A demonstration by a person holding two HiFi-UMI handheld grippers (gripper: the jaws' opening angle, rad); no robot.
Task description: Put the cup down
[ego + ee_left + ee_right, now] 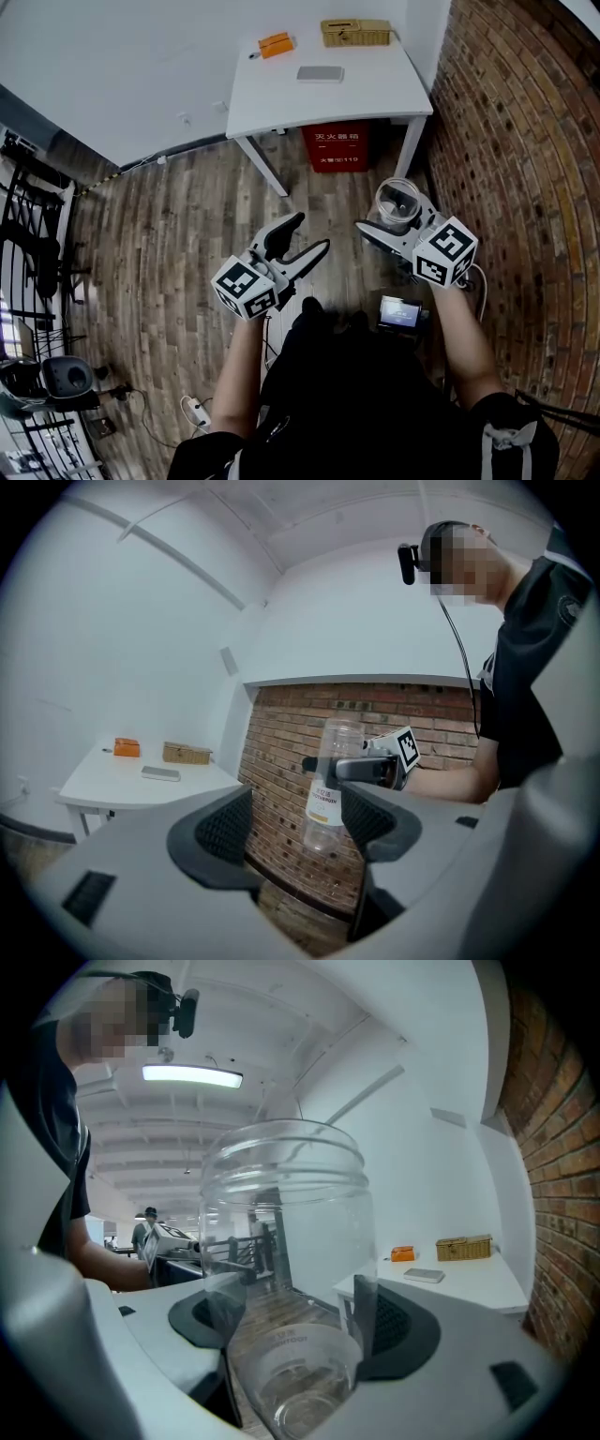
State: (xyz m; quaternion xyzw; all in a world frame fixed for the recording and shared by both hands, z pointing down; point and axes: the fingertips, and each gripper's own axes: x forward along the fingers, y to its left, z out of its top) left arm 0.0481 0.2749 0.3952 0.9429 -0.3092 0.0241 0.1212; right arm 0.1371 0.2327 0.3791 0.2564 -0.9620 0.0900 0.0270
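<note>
Right tongs [389, 216] clamped on the clear cup [397, 202], well short of the desk [281, 94]
Nearest, both pairs reach out over the wooden floor [169, 234]; the left tongs [311, 232] stand open and empty at the left. In the right pair's grip the cup stands upright, mouth up, long axis vertical, held clear of the floor. Farther off, ahead and slightly left of the cup, the white desk carries a grey slab [320, 73], an orange item [276, 44] and a wicker box [355, 33], its near right part bare, with a brick wall [525, 141] along the right. The right tongs are nearer that corner, so I judge the cup must travel forward before going down, kept vertical
</note>
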